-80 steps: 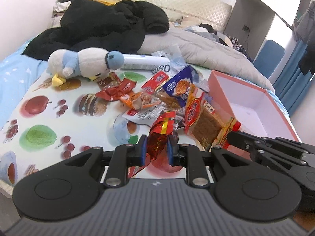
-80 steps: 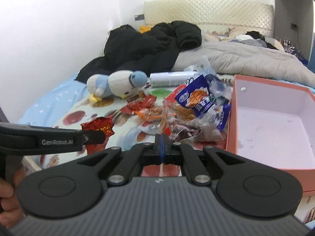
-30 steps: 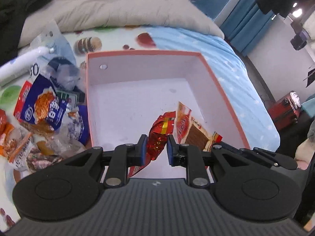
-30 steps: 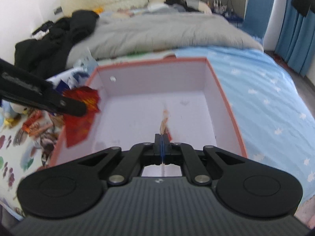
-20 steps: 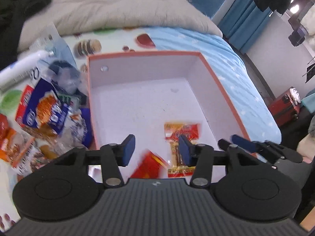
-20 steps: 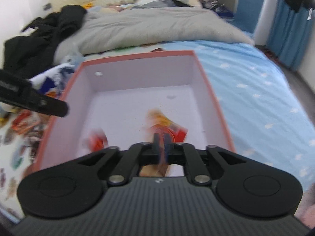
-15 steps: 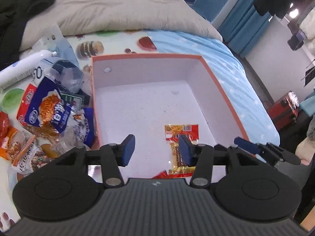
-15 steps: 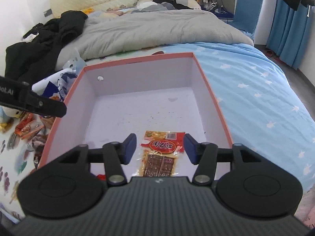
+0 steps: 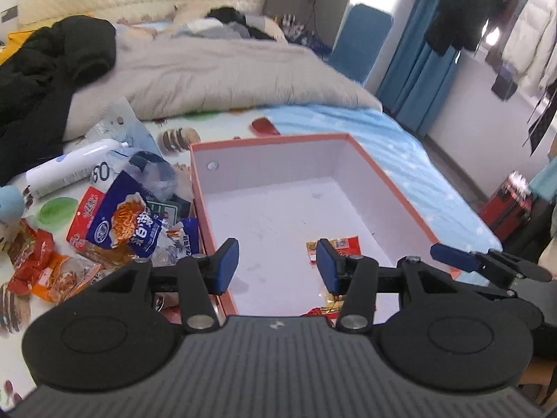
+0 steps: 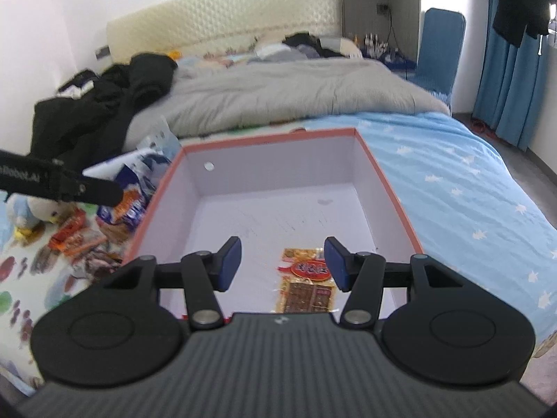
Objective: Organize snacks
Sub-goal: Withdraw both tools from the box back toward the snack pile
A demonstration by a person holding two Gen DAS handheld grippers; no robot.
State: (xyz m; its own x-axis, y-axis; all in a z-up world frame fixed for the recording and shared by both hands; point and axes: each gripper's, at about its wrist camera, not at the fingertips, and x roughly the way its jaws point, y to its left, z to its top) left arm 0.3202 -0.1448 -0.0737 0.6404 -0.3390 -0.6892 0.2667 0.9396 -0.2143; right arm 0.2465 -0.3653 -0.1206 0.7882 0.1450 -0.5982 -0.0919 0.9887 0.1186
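With both drops done: next pick pending.
Left hand-held gripper (image 9: pixel 275 264): parted, empty.
Right hand-held gripper (image 10: pixel 282 264): parted, empty.
Snacks: one packet (image 10: pixel 306 285) in box (image 10: pixel 268 139); pile (image 9: pixel 118 230) left, on bed.
Advice: clear box wall, pinch one packet's edge.

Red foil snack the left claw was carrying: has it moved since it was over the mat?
Yes. It now lies inside the pink box, only a red corner showing.

"80" on white bottle (image 9: pixel 66 172) (sideways)
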